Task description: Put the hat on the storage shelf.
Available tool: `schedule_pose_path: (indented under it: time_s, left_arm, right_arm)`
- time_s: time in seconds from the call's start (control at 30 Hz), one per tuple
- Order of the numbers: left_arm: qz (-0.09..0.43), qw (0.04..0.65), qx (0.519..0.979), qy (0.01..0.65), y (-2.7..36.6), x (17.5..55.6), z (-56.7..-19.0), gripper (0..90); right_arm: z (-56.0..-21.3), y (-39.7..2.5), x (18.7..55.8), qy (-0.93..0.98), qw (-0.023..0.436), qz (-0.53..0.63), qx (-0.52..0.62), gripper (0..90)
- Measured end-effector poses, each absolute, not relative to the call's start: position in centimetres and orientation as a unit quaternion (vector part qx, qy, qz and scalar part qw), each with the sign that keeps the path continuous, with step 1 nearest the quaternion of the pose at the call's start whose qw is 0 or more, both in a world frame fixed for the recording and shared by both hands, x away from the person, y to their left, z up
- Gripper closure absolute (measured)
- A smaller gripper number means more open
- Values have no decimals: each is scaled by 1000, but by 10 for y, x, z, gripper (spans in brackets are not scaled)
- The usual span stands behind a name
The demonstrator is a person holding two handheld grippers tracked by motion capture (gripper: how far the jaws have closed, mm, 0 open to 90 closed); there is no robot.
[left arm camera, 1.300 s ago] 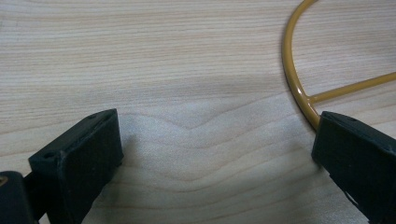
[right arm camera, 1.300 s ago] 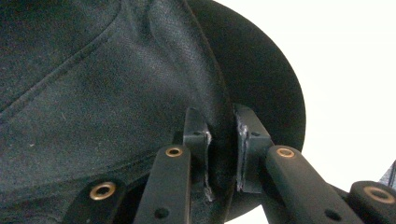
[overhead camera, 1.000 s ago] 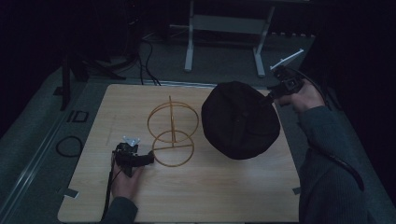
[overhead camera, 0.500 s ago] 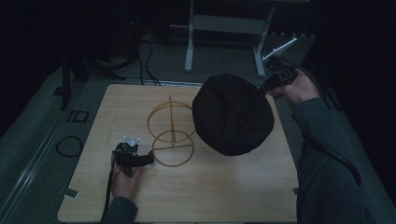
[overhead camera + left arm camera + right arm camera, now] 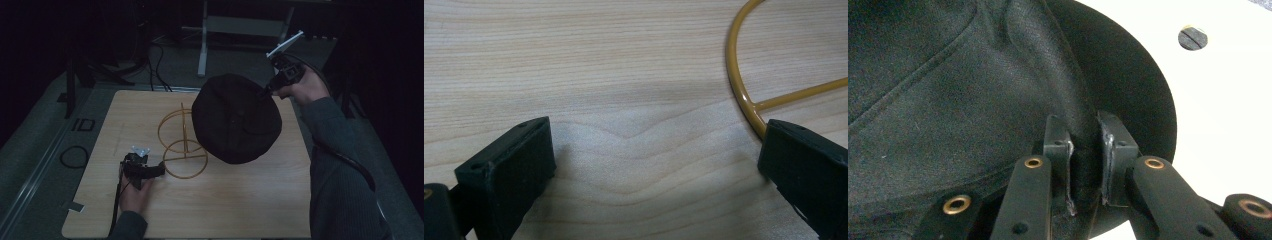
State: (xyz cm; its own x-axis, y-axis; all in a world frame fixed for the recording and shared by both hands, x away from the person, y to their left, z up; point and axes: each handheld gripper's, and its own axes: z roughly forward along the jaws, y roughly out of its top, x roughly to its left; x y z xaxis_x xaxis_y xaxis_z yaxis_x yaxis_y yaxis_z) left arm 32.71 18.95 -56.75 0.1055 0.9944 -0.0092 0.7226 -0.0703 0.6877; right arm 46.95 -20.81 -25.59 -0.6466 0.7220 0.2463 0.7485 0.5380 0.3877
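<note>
A black fabric hat [image 5: 234,119] hangs in the air over the right half of the wooden table [image 5: 240,200], its left edge close to a gold wire stand [image 5: 183,131]. My right gripper [image 5: 264,93] holds it at the upper right rim; in the right gripper view the gripper [image 5: 1085,150] is shut on a fold of the hat [image 5: 948,90]. My left gripper [image 5: 156,171] rests on the table at the left of the stand's base ring. In the left gripper view it [image 5: 656,150] stands open, with the base ring wire [image 5: 733,75] running under the right jaw.
A cable loop [image 5: 75,156] lies on the floor left of the table. Grey desk legs [image 5: 202,45] stand behind the far edge. The person's right sleeve [image 5: 340,170] runs along the table's right side. The front half of the table is bare wood.
The right gripper has carried the hat left and a little up, so it now overlaps the stand's right side. The left gripper has stayed put.
</note>
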Motion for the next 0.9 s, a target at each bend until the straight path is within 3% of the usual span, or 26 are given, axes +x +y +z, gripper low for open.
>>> schedule_pose_path:
  time_s: [0.9]
  left_arm:
    - [243,279,689,623,189,327,-567,13]
  right_arm:
    - [-240,-142,475,-895,21,-228,-383,771]
